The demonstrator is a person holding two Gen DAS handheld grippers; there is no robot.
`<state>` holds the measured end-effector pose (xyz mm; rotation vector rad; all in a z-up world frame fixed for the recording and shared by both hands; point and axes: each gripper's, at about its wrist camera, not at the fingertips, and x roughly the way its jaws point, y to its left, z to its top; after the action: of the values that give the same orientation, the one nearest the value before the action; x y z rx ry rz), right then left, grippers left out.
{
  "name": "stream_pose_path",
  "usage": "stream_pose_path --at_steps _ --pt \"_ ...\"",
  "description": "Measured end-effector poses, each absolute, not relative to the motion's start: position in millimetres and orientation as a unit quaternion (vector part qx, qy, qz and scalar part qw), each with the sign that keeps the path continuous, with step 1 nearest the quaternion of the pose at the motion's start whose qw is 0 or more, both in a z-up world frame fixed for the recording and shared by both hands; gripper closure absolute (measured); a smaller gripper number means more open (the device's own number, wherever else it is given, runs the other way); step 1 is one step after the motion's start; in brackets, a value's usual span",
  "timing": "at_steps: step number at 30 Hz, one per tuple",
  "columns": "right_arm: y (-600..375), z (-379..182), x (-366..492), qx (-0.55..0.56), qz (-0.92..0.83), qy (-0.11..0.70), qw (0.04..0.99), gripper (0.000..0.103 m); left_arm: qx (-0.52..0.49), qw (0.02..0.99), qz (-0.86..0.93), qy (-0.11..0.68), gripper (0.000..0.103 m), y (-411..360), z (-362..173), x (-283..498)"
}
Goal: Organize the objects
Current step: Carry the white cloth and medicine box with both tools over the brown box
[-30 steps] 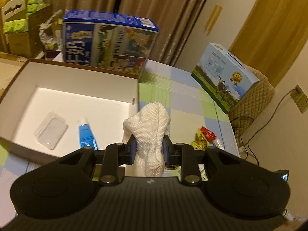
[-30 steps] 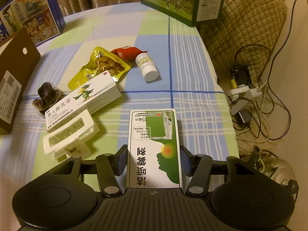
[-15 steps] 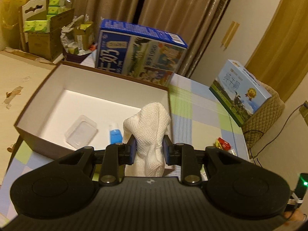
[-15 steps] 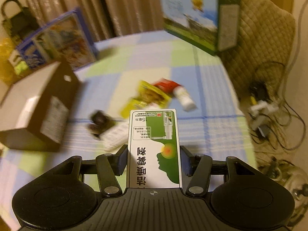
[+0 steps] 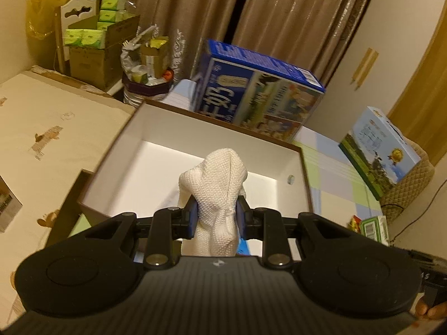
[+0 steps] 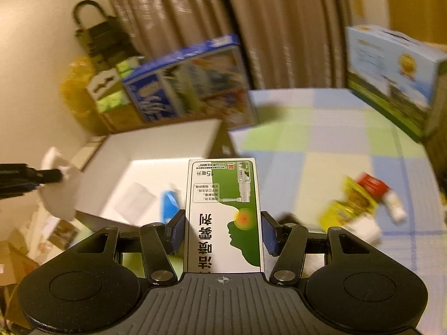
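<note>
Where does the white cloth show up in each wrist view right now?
Left wrist view: white cloth at centre, clamped in the left gripper, over the open box.
Right wrist view: the cloth at far left, blurred, beside the same box.
Shared landmark: the blue carton behind the box.

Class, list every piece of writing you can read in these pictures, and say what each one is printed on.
"15毫升": upside down on the green-and-white spray box.
"洁喷雾剂": large characters on the same box, upside down, with the start hidden.
"奶": large character on the blue carton.
Finer print on both, and on the light-blue carton, is too small or blurred to read.
</note>
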<state>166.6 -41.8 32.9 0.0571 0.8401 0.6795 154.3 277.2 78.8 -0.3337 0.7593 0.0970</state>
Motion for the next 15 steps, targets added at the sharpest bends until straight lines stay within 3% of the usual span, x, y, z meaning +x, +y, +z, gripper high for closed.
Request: stream_pose_path --at_steps 15 --pt "87 15 204 -0.004 0.366 0.403 0.839 0.051 -0.112 0.897 0.071 0.421 0.08 336 38 227"
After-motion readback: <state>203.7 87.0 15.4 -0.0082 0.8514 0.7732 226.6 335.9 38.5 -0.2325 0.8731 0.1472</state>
